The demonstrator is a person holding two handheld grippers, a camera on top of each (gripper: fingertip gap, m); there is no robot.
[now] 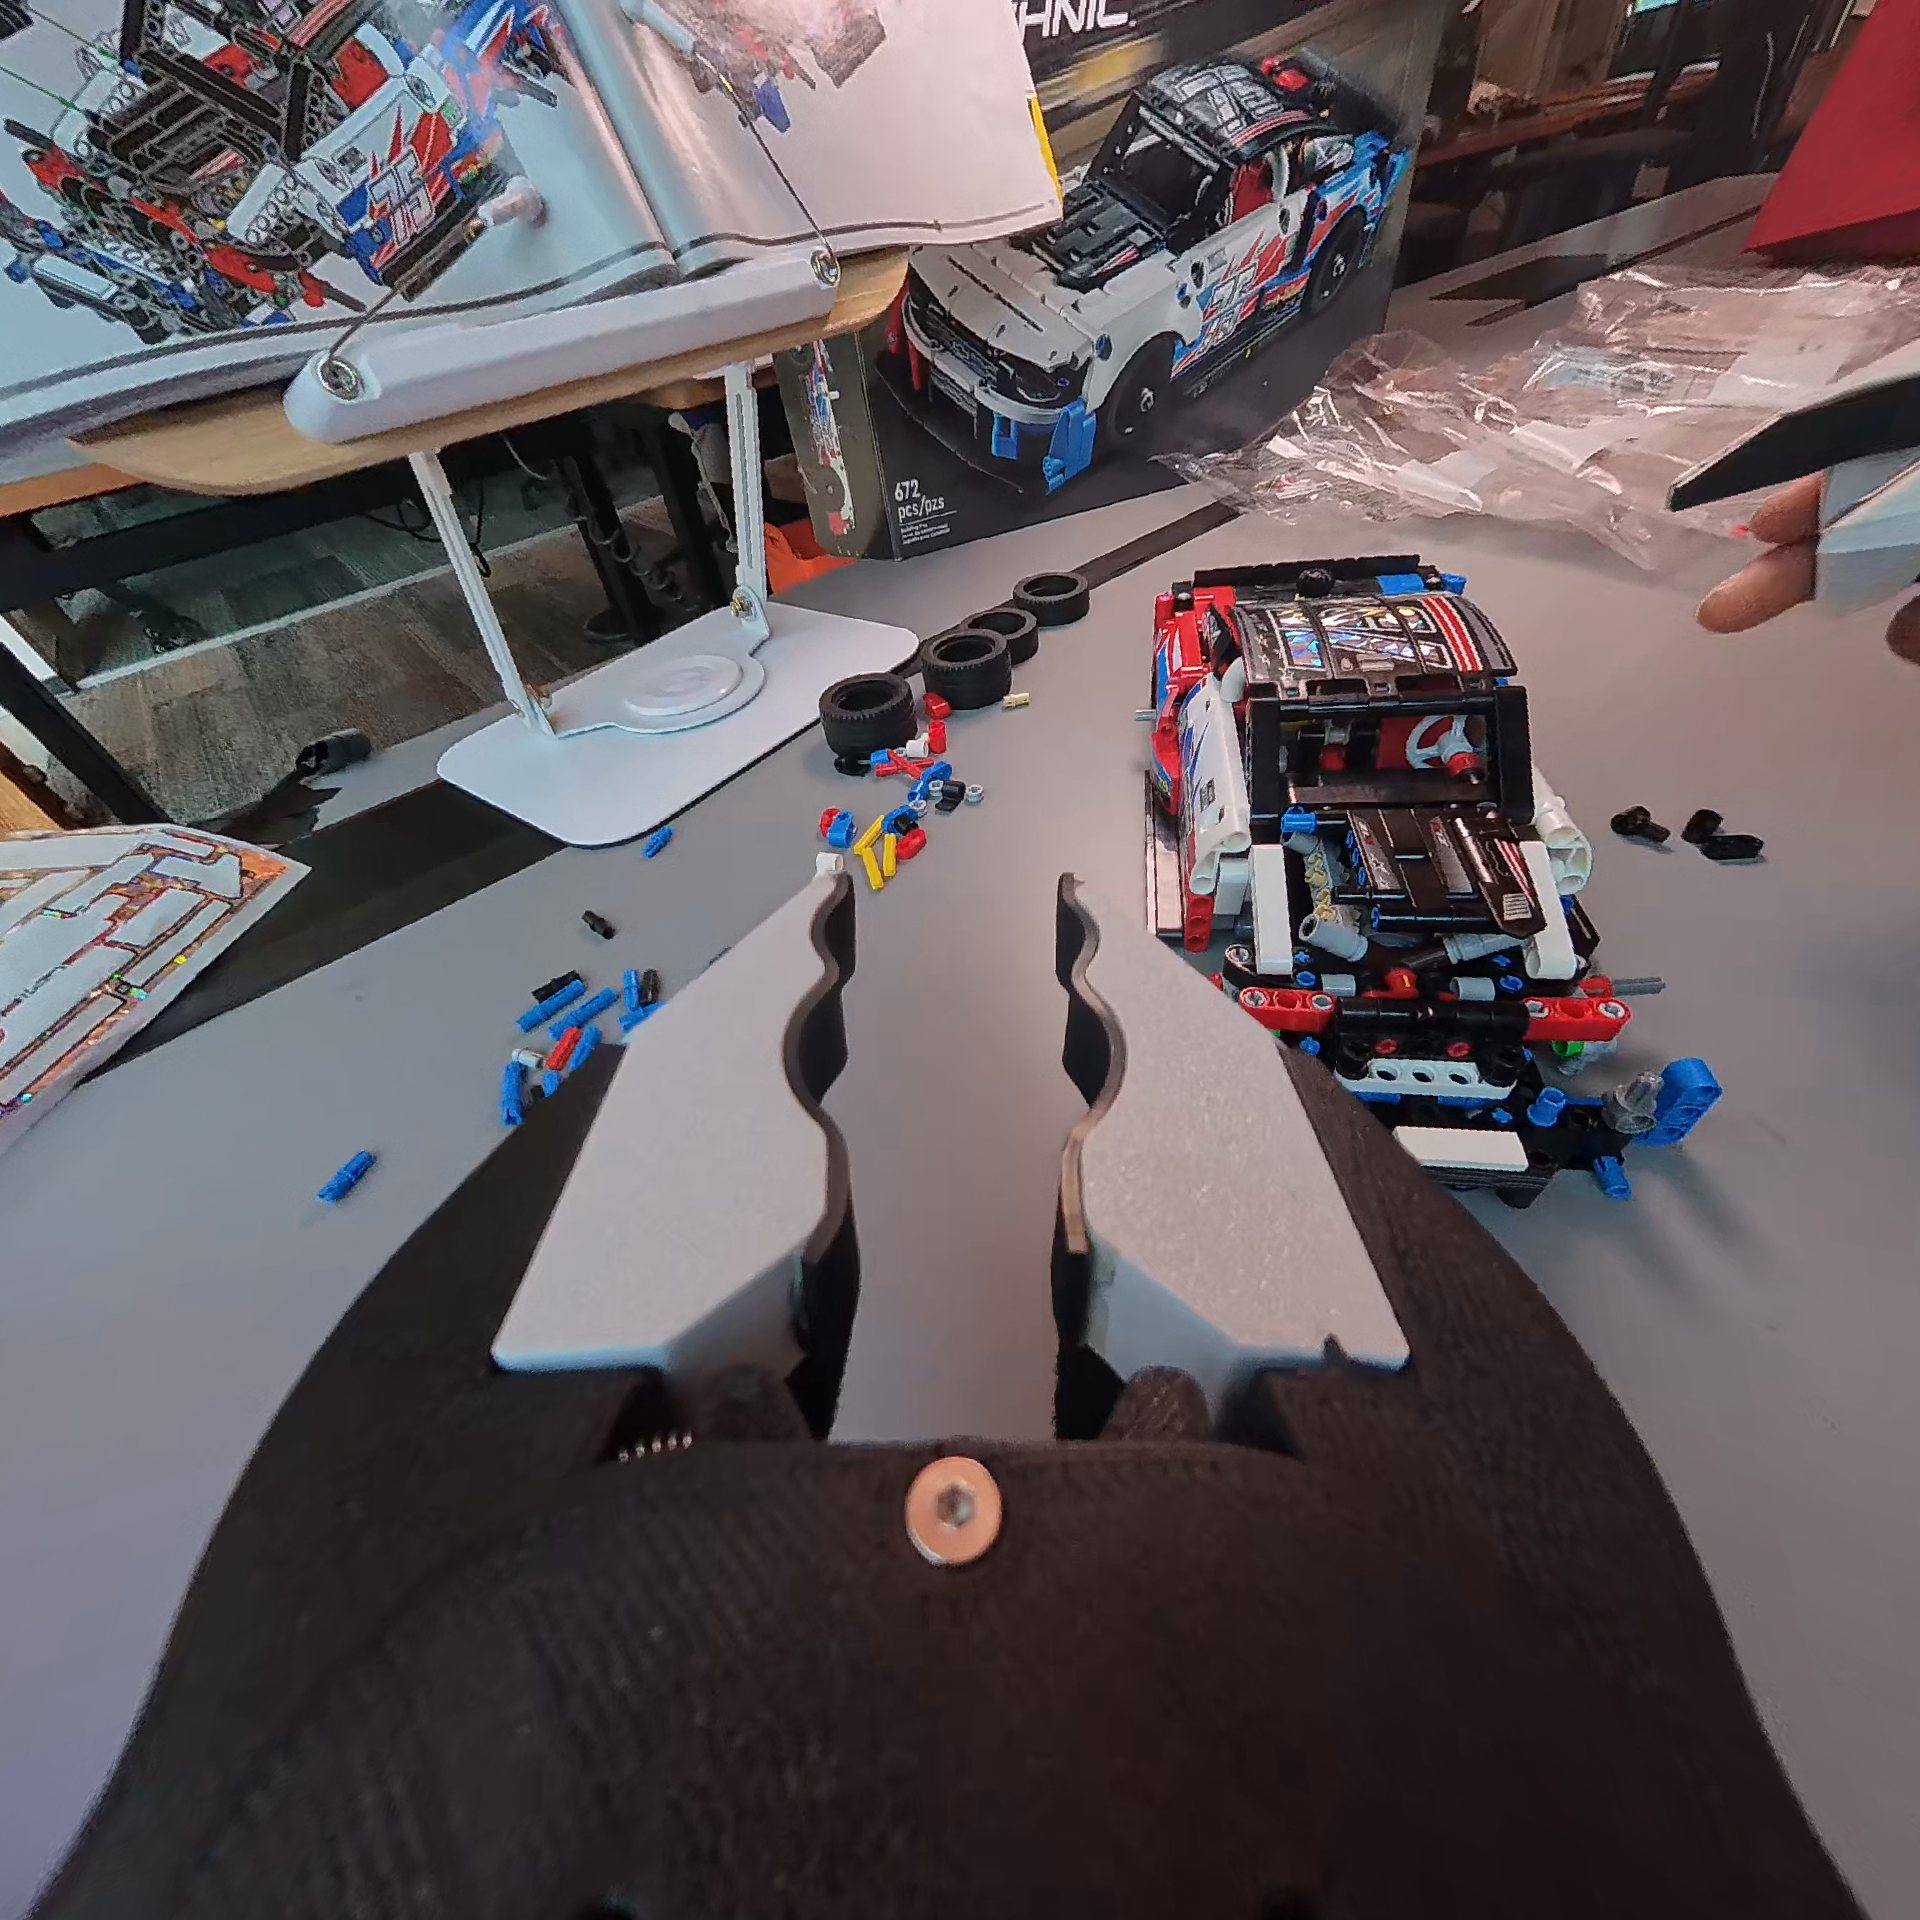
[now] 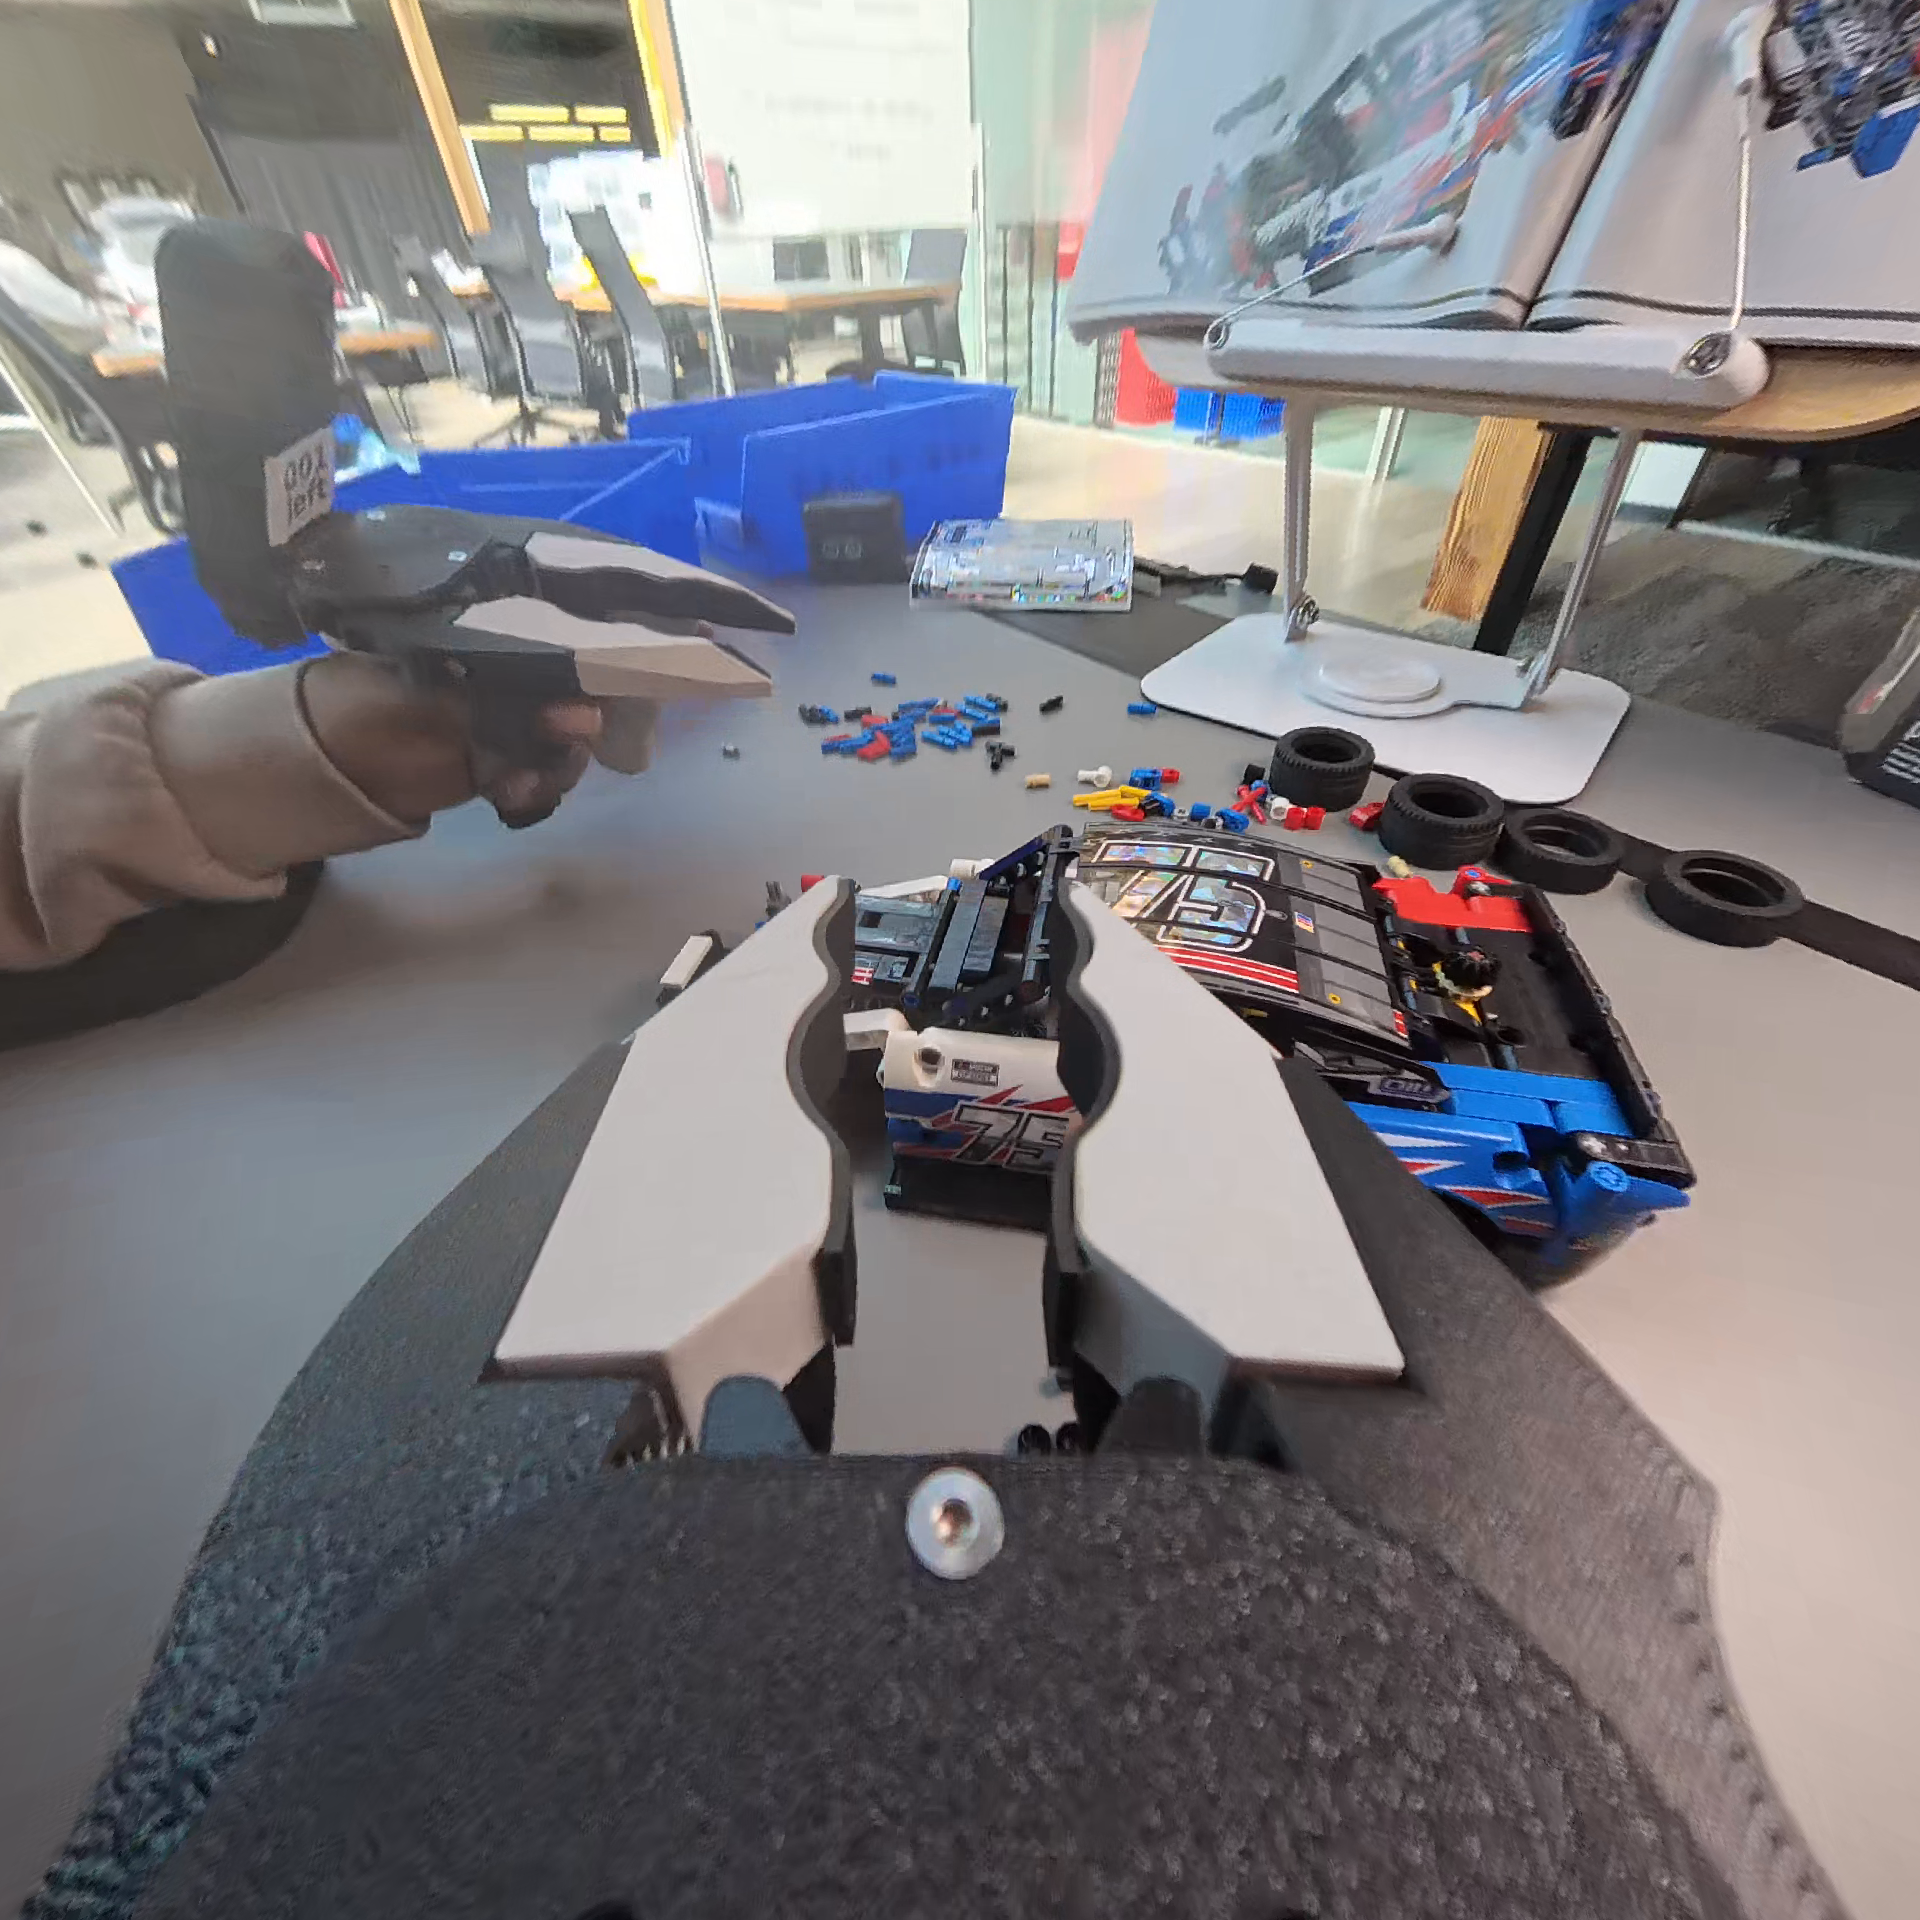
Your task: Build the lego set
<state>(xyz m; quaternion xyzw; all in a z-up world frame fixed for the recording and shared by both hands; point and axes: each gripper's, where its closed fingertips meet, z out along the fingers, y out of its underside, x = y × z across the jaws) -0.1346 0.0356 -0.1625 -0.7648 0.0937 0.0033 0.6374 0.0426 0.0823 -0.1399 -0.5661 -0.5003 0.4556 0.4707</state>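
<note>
Grey counter (image 1: 312,1299) carries the part-built car (image 1: 1382,862), sitting to the right of the left gripper (image 1: 956,883) and directly beyond the right gripper (image 2: 951,904). Both grippers have their jaws parted wide and hold nothing; the left hangs over bare counter, the right frames the car's white side panel without clearly touching it. Four tyres (image 1: 966,665) line up behind a scatter of small pins (image 1: 904,800). An open manual (image 1: 312,177) rests on a white stand (image 1: 665,727), with the box (image 1: 1122,312) behind.
</note>
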